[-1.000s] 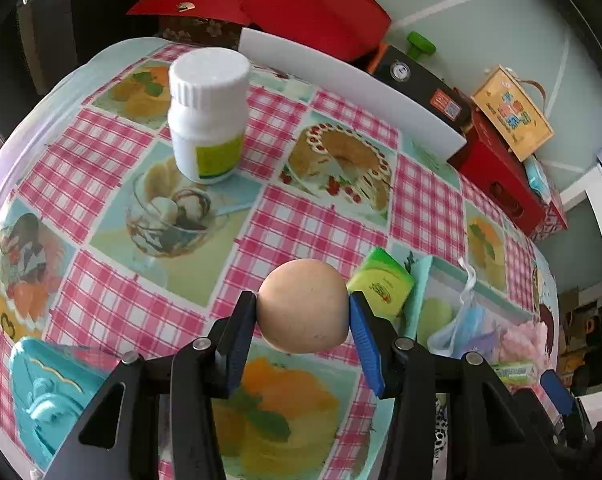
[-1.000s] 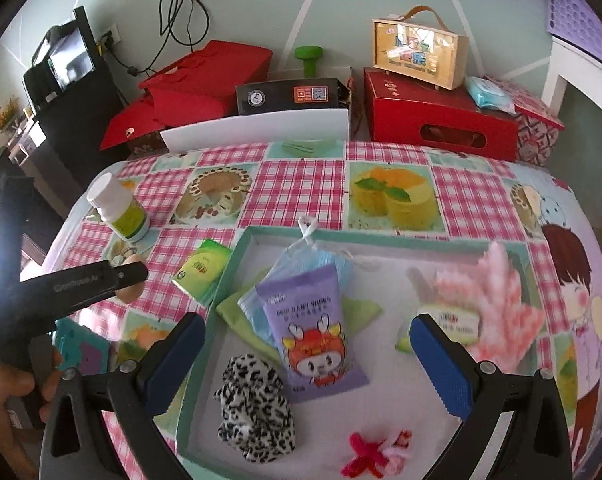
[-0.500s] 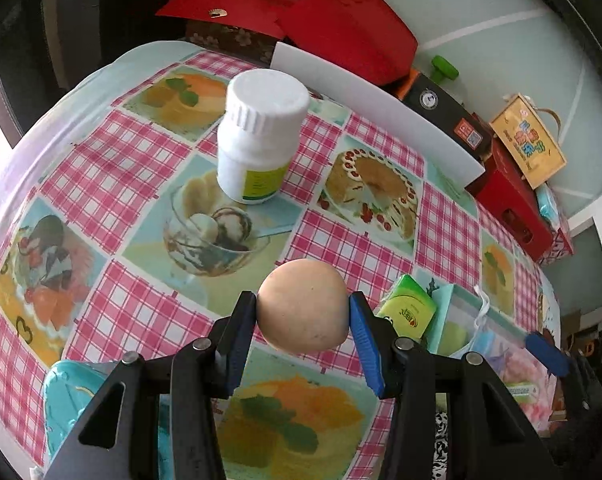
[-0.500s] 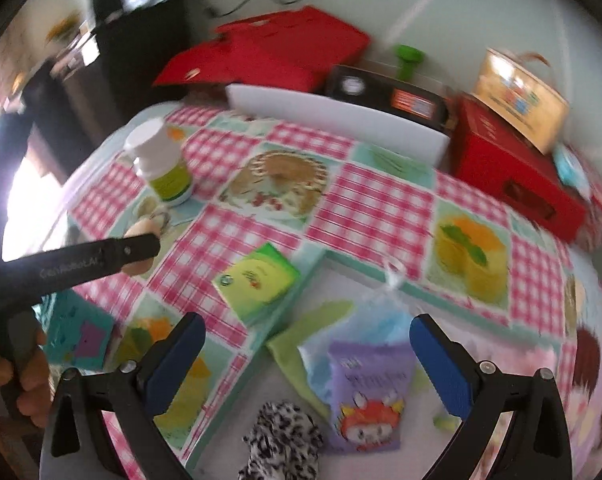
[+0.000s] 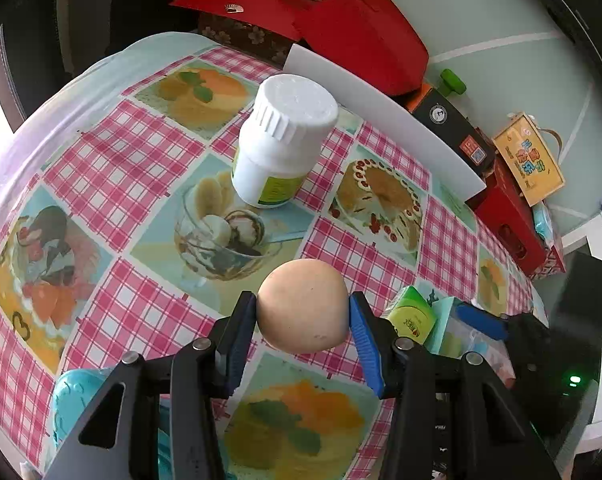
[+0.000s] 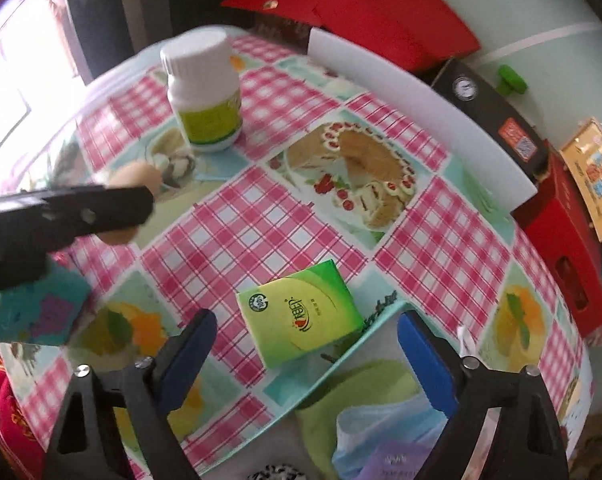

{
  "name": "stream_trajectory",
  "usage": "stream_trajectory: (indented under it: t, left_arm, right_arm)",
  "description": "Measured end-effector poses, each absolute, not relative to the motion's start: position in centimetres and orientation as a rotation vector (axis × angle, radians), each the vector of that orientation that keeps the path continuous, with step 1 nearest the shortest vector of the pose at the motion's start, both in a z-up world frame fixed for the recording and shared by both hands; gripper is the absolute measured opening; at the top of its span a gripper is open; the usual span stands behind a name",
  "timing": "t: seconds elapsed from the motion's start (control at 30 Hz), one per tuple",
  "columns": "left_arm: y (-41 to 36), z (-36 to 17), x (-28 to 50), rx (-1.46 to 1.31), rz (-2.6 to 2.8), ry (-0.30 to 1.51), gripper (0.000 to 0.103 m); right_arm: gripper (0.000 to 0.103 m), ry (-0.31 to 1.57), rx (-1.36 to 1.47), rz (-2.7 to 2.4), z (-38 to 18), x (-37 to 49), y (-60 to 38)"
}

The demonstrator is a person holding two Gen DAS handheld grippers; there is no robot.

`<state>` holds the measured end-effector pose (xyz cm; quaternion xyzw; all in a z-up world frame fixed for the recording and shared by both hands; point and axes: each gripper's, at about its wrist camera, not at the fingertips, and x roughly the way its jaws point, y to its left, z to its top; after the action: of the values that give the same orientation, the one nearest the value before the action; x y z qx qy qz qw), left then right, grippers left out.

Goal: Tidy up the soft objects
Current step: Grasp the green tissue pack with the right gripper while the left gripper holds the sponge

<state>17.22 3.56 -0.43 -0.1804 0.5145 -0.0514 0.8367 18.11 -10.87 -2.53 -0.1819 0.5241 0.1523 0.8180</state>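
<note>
My left gripper (image 5: 303,306) is shut on a tan egg-shaped ball (image 5: 303,304) and holds it above the checked tablecloth; both also show at the left of the right wrist view (image 6: 135,176). My right gripper (image 6: 307,348) is open and empty, just above a green tissue pack (image 6: 299,316) that leans on the edge of the tray (image 6: 381,312). The pack also shows in the left wrist view (image 5: 411,314). A green cloth (image 6: 361,396), a blue mask (image 6: 385,428) and a purple wipes pack (image 6: 393,462) lie in the tray.
A white pill bottle (image 5: 283,144) stands on the cloth beyond the ball, also in the right wrist view (image 6: 205,92). A teal box (image 6: 33,312) sits at the near left. A white board (image 6: 417,104) and red boxes (image 5: 341,28) line the far edge.
My right gripper has swung left from over the tray to over the green tissue pack. My left gripper, still holding the ball, has moved closer to the pill bottle.
</note>
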Motion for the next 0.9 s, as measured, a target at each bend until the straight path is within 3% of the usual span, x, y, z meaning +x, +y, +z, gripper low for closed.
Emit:
stream_trajectory:
  t: [0.9]
  left_arm:
    - [3.6,-0.5,17.3,-0.395,-0.127,1.087,0.049]
  right_arm:
    - [0.075,1.189,-0.388,0.348,-5.3,21.0,-9.6]
